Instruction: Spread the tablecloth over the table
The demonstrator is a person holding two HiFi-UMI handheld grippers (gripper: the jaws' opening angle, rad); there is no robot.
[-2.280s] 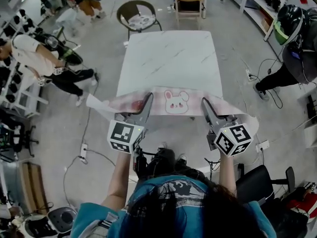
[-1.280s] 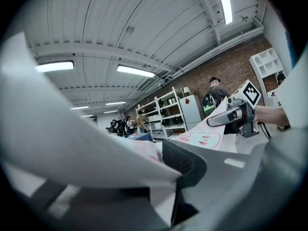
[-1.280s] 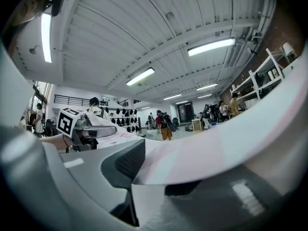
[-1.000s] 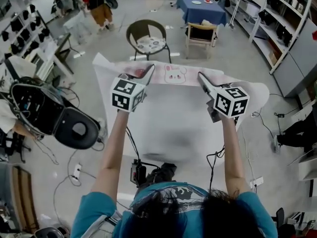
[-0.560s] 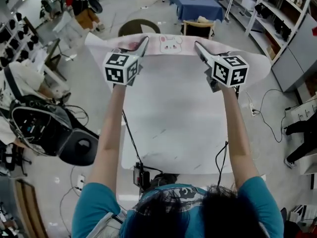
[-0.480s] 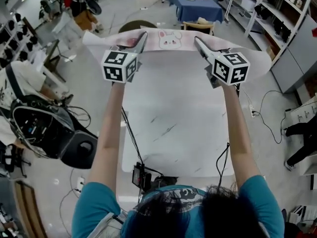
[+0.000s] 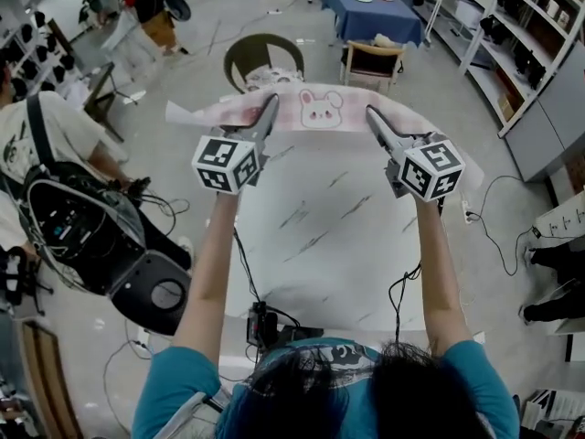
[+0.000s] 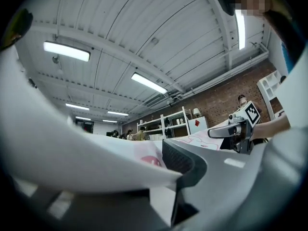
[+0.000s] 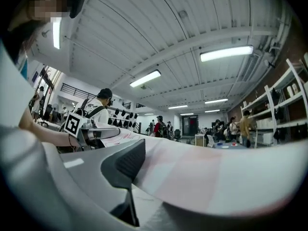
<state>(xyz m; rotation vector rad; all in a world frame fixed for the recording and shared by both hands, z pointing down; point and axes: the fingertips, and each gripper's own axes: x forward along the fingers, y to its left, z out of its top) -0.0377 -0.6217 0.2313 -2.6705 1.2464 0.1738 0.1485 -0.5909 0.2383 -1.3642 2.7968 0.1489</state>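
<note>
The pink-and-white tablecloth (image 7: 320, 110), printed with a bunny, hangs as a folded band over the far end of the white marble table (image 7: 320, 245). My left gripper (image 7: 268, 108) is shut on its left part and my right gripper (image 7: 372, 117) on its right part, both arms stretched forward. In the left gripper view the cloth (image 8: 72, 153) covers one jaw and runs into the left gripper (image 8: 156, 170), with the right gripper (image 8: 236, 129) off to the side. Seen from the right gripper, the cloth (image 9: 207, 172) lies across the right gripper (image 9: 144, 177).
Beyond the table stand a round dark chair (image 7: 263, 58), a wooden chair (image 7: 370, 60) and a blue-covered table (image 7: 382, 7). A person with a backpack (image 7: 55, 172) and a black round base (image 7: 151, 286) are close on the left. Shelving (image 7: 535, 53) lines the right; cables lie on the floor.
Both grippers have carried the cloth's edge from the near side of the table out over its far end, arms now stretched forward. Their hold on the cloth is unchanged.
</note>
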